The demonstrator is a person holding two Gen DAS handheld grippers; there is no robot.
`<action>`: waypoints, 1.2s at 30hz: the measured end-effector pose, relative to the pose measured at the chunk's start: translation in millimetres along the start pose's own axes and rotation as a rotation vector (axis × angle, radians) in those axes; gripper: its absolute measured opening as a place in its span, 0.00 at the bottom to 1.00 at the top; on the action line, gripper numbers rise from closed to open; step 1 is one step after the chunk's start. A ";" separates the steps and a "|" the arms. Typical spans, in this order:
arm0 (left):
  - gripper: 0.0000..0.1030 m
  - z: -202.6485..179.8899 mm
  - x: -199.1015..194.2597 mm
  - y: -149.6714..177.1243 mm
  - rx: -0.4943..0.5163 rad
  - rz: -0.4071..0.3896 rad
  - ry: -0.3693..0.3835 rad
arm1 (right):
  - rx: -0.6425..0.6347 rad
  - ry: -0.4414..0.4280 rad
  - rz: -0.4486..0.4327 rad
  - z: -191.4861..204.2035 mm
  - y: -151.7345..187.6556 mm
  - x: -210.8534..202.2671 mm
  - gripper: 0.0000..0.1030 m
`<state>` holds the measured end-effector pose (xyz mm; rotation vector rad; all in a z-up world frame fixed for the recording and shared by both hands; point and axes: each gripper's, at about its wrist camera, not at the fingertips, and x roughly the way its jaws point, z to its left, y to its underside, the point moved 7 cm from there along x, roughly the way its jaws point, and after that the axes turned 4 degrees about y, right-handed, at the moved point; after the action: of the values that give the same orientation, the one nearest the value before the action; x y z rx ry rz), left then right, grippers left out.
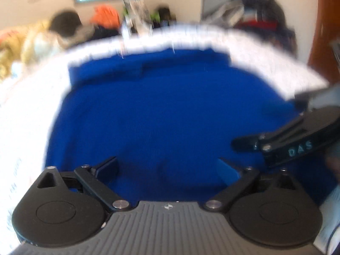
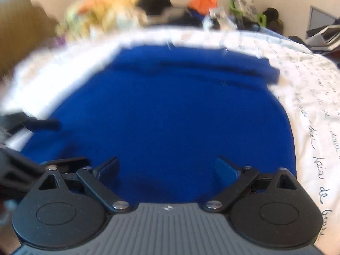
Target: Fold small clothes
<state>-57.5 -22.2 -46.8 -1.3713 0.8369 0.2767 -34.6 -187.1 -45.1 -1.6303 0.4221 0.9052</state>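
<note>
Right gripper (image 2: 167, 170) gapes over blue garment (image 2: 170, 116); clothes pile (image 2: 127, 19) beyond.

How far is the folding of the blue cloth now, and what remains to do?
Done: the blue fabric garment lies on the white printed bedsheet with a folded band along its far edge. In hand: nothing; the left gripper and right gripper are both open above the cloth, holding none of it. Left: probably more folds, since the garment still covers a wide area.

Blue garment (image 1: 161, 110): matt knit cloth; bedsheet (image 2: 308, 97): printed cotton.
</note>
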 end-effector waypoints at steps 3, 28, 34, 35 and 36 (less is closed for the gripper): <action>1.00 9.8 -16.9 13.9 0.000 -0.008 0.013 | -0.024 -0.010 -0.087 -10.1 20.8 -12.5 1.00; 1.00 196.1 201.6 -181.3 -0.088 0.004 -0.085 | 0.024 0.018 -0.134 -142.6 -153.3 149.3 1.00; 0.95 175.2 195.5 -213.0 0.025 -0.094 -0.186 | 0.057 -0.036 -0.214 -151.0 -216.6 147.5 1.00; 0.95 167.8 203.3 -219.9 0.049 -0.081 -0.197 | 0.044 -0.022 -0.250 -153.5 -228.4 151.7 1.00; 0.95 167.2 214.9 -225.8 0.062 -0.062 -0.199 | 0.023 -0.003 -0.236 -155.3 -237.9 163.7 1.00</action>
<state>292.8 22.1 -25.5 -1.2860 0.6315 0.3308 286.7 -237.5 -3.9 -1.6178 0.2309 0.7228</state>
